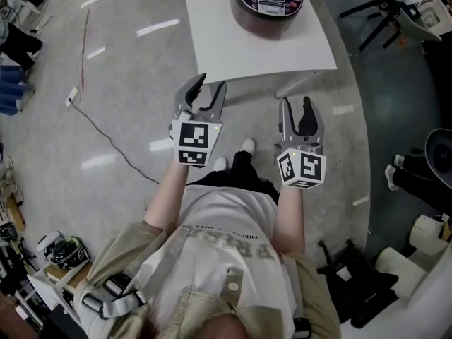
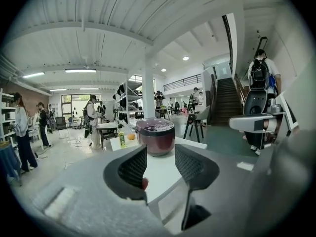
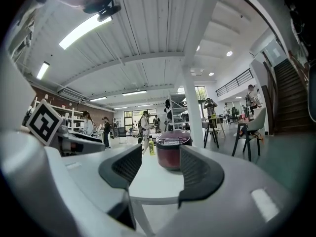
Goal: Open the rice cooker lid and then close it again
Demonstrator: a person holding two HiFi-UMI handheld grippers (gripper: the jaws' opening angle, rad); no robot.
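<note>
The white table point(image 1: 254, 55) stands ahead of the person. The rice cooker point(image 1: 267, 2) sits on its far part, lid down. The left gripper point(image 1: 210, 85) and right gripper point(image 1: 295, 104) hover near the table's front edge, well apart from the cooker. Both claws are spread, with nothing between the jaws. A green bottle point(image 2: 121, 139) stands near the cooker.

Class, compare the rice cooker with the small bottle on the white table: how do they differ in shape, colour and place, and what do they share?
Shape: the rice cooker is broad and squat; the bottle is slim and far smaller.
Colour: the rice cooker is dark maroon; the bottle is yellow-green.
Place: the bottle stands left of the rice cooker.
Shared: both stand upright on the white table.
</note>
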